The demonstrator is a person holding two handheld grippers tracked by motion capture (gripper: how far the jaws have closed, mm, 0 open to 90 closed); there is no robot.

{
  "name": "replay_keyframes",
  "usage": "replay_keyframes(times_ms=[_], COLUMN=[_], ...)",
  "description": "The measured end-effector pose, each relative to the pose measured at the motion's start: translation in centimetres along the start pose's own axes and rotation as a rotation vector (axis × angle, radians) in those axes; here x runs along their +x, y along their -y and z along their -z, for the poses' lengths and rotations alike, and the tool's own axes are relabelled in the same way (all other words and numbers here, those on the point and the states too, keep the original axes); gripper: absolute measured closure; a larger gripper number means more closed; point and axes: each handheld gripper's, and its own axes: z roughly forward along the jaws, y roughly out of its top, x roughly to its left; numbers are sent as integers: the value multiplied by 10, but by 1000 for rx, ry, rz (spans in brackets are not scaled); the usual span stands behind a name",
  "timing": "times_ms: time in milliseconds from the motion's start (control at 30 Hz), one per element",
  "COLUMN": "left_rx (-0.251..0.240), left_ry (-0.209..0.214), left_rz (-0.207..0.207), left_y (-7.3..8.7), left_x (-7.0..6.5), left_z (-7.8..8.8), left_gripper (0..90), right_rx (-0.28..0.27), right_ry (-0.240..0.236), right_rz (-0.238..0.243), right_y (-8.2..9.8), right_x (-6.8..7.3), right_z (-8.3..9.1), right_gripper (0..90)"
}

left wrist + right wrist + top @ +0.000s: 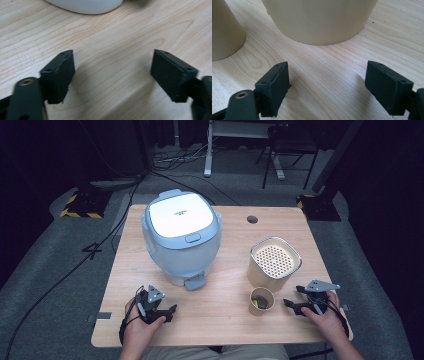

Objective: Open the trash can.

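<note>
A pale blue rice cooker (181, 236) with a shut white lid stands at the table's middle left; its rounded base (86, 5) fills the top edge of the left gripper view. To its right stands a beige container (274, 263) with a perforated insert, and in front of that a small beige cup (261, 301) with something dark inside. My left gripper (169, 312) rests low at the table's front left, open, with bare wood between its jaws (113, 75). My right gripper (295, 306) sits at the front right, open and empty, facing the beige container (319, 20) and the cup (224, 32).
The wooden table (220, 330) has a round cable hole (252, 219) at the back right. Cables, a desk frame and a chair's legs stand on the grey floor behind it. Dark stands with hazard-striped feet flank the table's far corners.
</note>
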Motion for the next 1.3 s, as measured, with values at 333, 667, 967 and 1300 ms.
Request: replay_keyframes(times_ms=[333, 667, 967, 1300], left_rx=[8, -72, -134, -221], left_ry=[24, 80, 123, 184], left_rz=[-32, -21, -41, -83], left_y=[-8, -22, -35, -56], left_x=[-1, -1, -3, 0], left_z=[16, 41, 56, 83], left_gripper=[314, 354, 407, 458], right_rx=[-1, -1, -1, -2], right_ry=[-2, -1, 0, -5], right_rz=[0, 0, 1, 1], right_y=[0, 0, 0, 0], right_x=[0, 0, 0, 0], right_z=[0, 0, 0, 0], right_gripper=[200, 200, 200, 202])
